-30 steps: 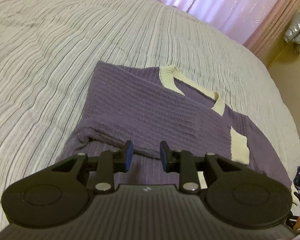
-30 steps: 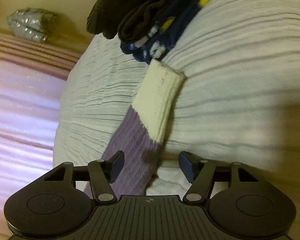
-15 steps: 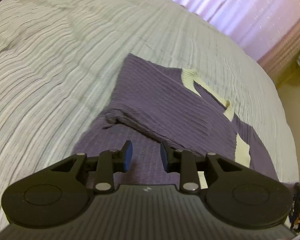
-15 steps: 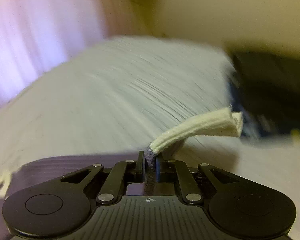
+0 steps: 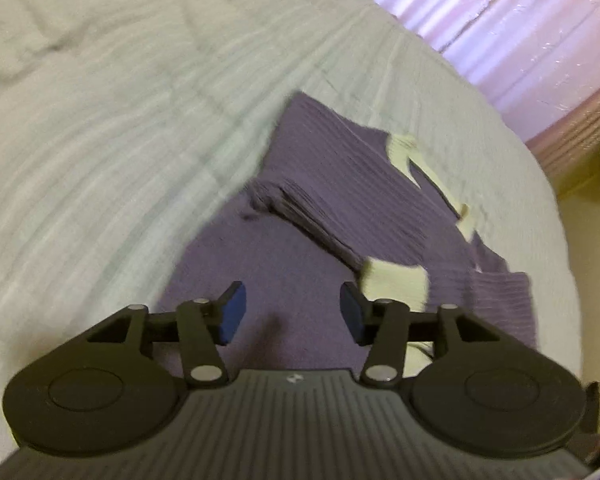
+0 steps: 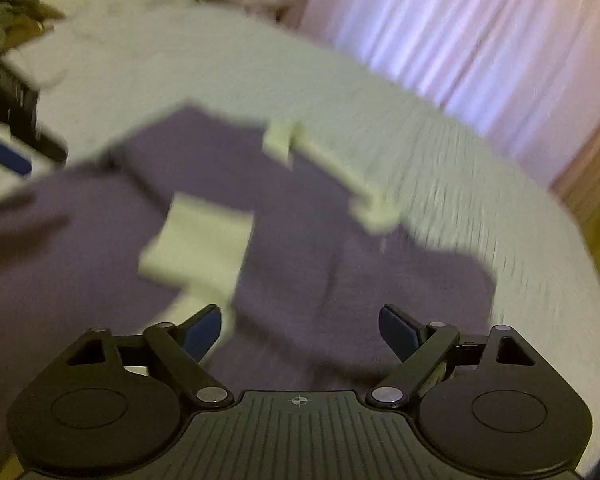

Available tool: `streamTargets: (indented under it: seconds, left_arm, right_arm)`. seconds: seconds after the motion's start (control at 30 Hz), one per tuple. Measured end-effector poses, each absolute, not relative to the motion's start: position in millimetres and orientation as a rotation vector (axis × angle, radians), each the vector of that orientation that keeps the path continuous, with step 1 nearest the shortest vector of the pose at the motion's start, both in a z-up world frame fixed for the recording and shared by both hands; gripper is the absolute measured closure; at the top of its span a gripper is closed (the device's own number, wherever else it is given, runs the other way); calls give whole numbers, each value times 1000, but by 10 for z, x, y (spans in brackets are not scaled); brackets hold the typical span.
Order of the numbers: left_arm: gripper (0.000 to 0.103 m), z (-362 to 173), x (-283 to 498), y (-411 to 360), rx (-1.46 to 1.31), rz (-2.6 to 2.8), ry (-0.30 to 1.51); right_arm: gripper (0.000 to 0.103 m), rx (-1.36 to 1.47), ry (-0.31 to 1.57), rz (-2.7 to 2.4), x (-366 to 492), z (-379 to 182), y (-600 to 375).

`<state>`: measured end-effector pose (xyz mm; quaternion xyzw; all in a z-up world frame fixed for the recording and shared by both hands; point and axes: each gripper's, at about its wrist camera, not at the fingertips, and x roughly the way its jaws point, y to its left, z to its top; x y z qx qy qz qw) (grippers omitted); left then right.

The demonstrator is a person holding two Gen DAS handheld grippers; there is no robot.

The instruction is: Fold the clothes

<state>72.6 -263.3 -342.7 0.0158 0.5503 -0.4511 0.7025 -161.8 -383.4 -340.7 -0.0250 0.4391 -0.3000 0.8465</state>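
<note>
We see the purple sweater (image 5: 340, 200) lying on the striped bedspread (image 5: 120, 120), centre to right of the left wrist frame, one sleeve folded across its body. Our left gripper (image 5: 292, 312) hangs over the near purple fabric, fingers spread, nothing between them. A cream cuff (image 5: 392, 284) sits just beyond its right finger. Pink curtains (image 5: 500, 20) fill the upper right. Right wrist frame, blurred: our right gripper (image 6: 300, 330) is spread wide and empty above the sweater (image 6: 320, 220).
</note>
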Motion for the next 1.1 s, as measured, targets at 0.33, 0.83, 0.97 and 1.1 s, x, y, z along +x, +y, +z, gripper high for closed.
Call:
streamTargets:
  seconds: [0.33, 0.83, 0.97, 1.1]
  left_arm:
    - [48, -3900, 375, -3248, -42, -1118, 1353]
    - [99, -2908, 645, -3718, 130, -1362, 862]
    - [99, -3089, 810, -3882, 203, -1335, 904]
    - [99, -3170, 813, -3941, 202, -1335, 917]
  right_arm:
    - [16, 432, 961, -972, -2727, -3550, -4548]
    - [16, 397, 822, -1036, -2863, -3412, -4712]
    - [31, 285, 796, -956, -2618, -3466, -4816]
    - [35, 131, 870, -911, -2435, -3670, -4874]
